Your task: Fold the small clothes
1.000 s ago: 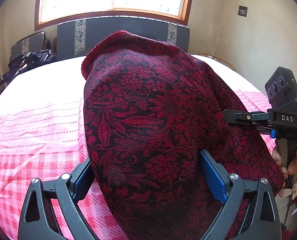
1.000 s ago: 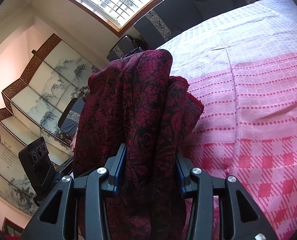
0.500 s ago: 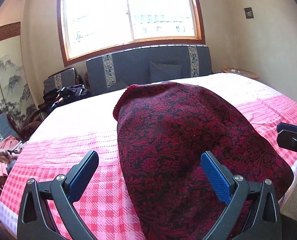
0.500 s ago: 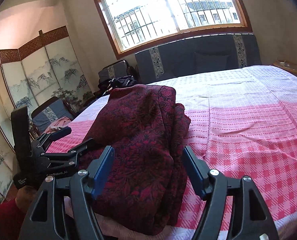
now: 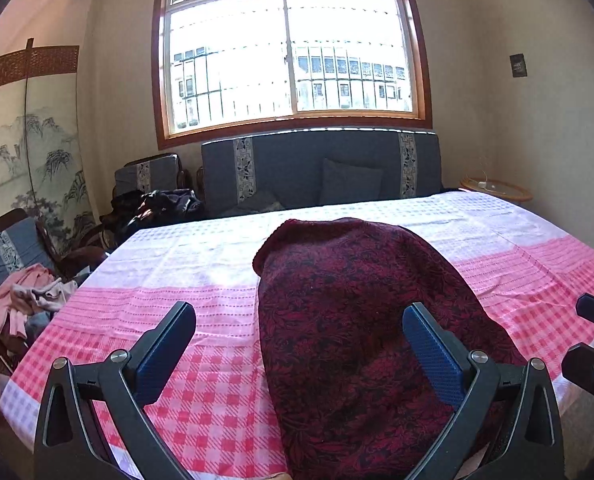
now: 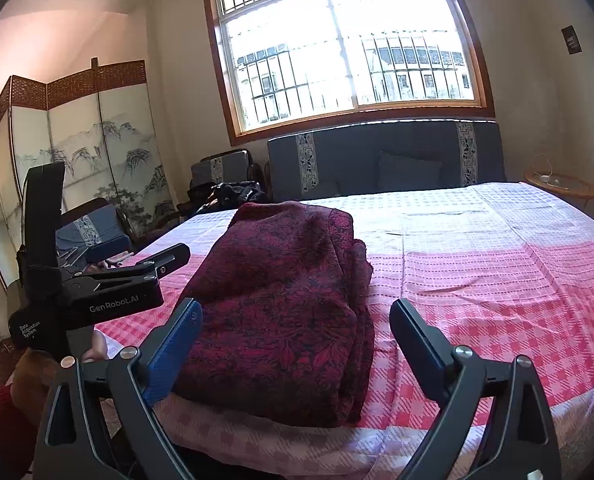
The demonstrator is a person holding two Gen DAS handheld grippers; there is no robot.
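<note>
Since both claws stand clear of the cloth, the step in hand looks like the let-go after a fold, not a fresh grab. Left wrist view, lower left to lower right: left gripper [image 5: 297, 344] spread wide, nothing pinched; its left pad sits over bare sheet [image 5: 201, 376], its right pad in front of the cloth's right flank, no pressing seen. The cloth [image 5: 361, 320], dark red with a black leaf print, lies in a long mound from frame centre down to the bottom edge, near the front edge of the bed. Far right edge: a black part of the other tool pokes in. Right wrist view, left to right: the left gripper seen side-on at middle left, a hand below it at the lower left corner; then the cloth [image 6: 281, 296] as a thick stacked bundle at centre, layered edges showing on its right side; right gripper [image 6: 293, 336] with jaws opening, the bundle lying between and beyond them, pads not pressing it. Judgement: the fold is well along, maybe done. Next move calls for either one more fold across the bundle's length or setting it aside and fetching another piece from the pile [image 5: 29, 296] on the chair at middle left.
</note>
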